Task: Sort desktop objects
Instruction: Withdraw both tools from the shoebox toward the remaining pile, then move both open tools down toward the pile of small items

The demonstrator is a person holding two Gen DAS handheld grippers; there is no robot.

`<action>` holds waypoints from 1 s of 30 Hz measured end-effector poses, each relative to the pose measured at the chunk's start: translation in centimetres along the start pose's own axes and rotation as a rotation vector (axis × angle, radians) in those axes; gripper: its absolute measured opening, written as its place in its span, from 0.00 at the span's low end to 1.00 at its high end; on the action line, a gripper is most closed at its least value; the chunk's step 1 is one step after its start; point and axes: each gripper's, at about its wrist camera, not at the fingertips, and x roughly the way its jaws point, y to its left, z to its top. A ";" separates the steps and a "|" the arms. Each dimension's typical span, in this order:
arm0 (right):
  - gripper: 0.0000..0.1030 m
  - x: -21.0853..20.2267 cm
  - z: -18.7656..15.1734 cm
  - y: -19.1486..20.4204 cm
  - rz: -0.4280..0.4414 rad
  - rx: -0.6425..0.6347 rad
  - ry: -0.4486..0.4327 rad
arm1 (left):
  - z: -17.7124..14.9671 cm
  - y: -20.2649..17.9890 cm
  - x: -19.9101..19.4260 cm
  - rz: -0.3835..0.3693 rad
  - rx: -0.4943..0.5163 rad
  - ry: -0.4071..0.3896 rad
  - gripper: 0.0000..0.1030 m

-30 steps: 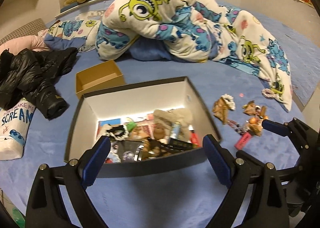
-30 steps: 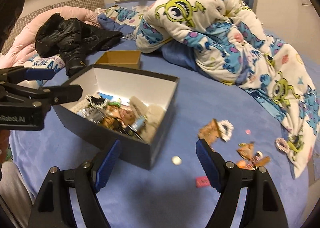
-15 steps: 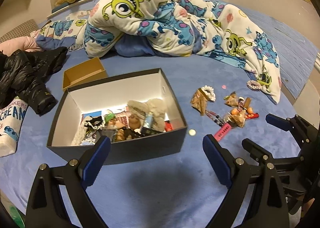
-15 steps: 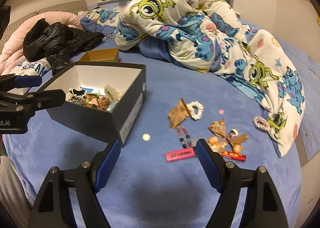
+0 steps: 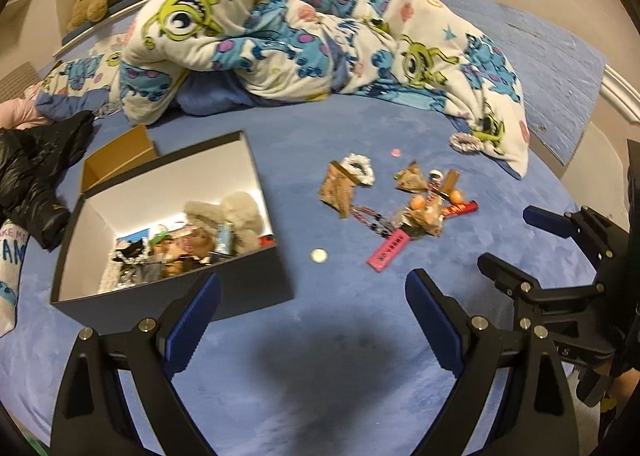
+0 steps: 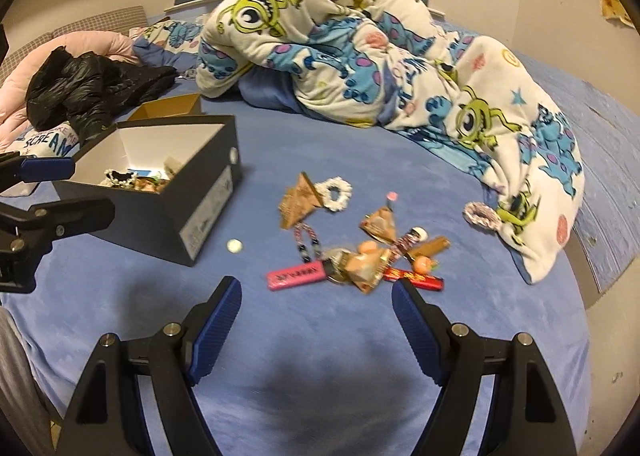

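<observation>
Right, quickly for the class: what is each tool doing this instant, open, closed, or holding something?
Left tool: open, holding nothing, above the blue bedspread.
Right tool: open, holding nothing, just short of the pink tag.

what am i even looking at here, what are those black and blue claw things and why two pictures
Those claws are hand-held grippers, one in each of a person's hands; no robot. Each carries a fisheye camera looking along its fingers, hence two pictures. One shows the left gripper, the other the right gripper. Both are open and hold nothing. On the blue bedspread stands a dark box with trinkets inside. Beside it lie loose items: a pink tag, a small white disc, a white scrunchie and wrapped snacks.
</observation>
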 end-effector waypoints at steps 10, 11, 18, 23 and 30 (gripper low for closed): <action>0.77 2.5 -2.8 -4.8 -0.007 0.011 0.051 | -0.5 -4.9 5.2 -0.108 0.093 0.067 0.92; 0.77 2.8 -3.1 -5.3 -0.003 0.011 0.054 | -0.5 -5.5 6.1 -0.118 0.107 0.078 0.92; 0.77 6.1 -4.2 -7.8 0.060 0.009 0.069 | -0.9 -7.6 10.6 -0.166 0.176 0.109 0.92; 0.77 9.2 -4.7 -8.2 0.091 -0.004 0.110 | -0.8 -8.3 13.8 -0.198 0.203 0.114 0.92; 0.77 12.3 -4.1 -7.6 0.138 -0.022 0.139 | -0.2 -8.6 17.5 -0.219 0.222 0.133 0.92</action>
